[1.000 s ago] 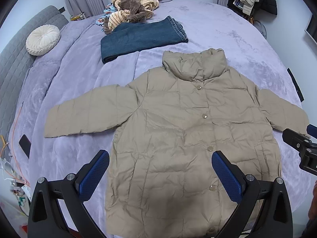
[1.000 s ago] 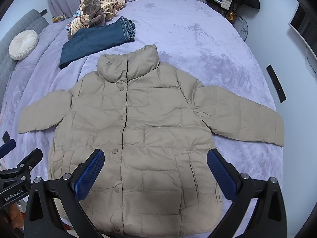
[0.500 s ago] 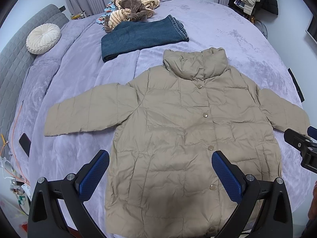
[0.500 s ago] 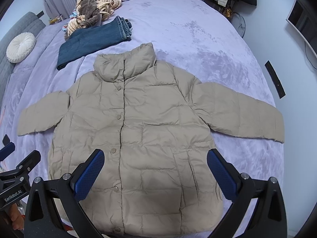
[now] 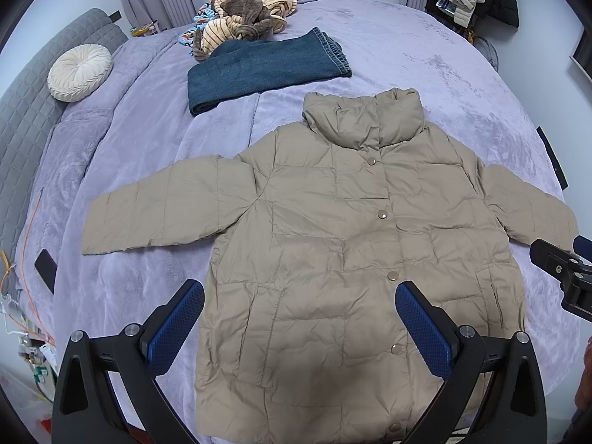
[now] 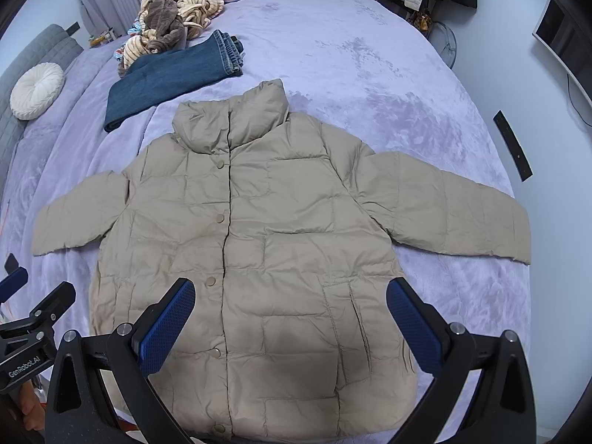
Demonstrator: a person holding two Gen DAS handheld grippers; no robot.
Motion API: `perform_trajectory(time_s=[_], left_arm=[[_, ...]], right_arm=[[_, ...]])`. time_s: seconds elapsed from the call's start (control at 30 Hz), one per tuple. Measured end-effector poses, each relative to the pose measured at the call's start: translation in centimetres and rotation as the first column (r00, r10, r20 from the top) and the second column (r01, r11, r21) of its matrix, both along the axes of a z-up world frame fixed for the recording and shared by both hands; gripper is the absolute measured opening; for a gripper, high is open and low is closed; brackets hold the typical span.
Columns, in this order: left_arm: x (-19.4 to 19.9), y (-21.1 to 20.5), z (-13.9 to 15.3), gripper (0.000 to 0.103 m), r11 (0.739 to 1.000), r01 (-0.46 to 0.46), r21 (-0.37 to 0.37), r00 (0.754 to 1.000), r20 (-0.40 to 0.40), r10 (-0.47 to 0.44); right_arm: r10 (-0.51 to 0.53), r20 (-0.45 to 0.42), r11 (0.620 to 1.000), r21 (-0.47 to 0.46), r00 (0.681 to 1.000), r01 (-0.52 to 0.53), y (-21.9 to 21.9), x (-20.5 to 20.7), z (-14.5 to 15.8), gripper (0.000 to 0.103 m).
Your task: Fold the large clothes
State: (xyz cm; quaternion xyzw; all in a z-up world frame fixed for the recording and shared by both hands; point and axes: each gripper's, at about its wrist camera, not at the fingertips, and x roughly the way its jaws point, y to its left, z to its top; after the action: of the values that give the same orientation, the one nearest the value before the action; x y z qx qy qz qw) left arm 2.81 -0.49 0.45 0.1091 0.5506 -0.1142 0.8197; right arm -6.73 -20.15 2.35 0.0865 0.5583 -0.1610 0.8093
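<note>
Across the left wrist view, the jacket (image 5: 333, 244) lies flat and buttoned on the bed (image 5: 425, 66), sleeves spread, hem at the near edge. Left gripper (image 5: 299, 318) hovers over the hem, jaws wide apart and empty. Bare blanket lies left of the sleeve; jeans (image 5: 266, 70) sit beyond the collar.

From the right wrist view, the right gripper (image 6: 290, 318) hangs over the jacket's (image 6: 277, 229) lower front, jaws spread wide, holding nothing. Open bed (image 6: 370, 59) stretches far right.
</note>
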Motion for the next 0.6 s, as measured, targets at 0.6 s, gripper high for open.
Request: perform_trajectory(time_s=[0.6], left_arm=[[0.03, 0.0, 0.03, 0.103, 1.0, -0.001, 0.001, 1.0, -0.001, 0.001]], right_arm=[[-0.001, -0.001, 1.0, 0.0, 1.0, 0.001, -0.15, -0.05, 0.0, 0.103]])
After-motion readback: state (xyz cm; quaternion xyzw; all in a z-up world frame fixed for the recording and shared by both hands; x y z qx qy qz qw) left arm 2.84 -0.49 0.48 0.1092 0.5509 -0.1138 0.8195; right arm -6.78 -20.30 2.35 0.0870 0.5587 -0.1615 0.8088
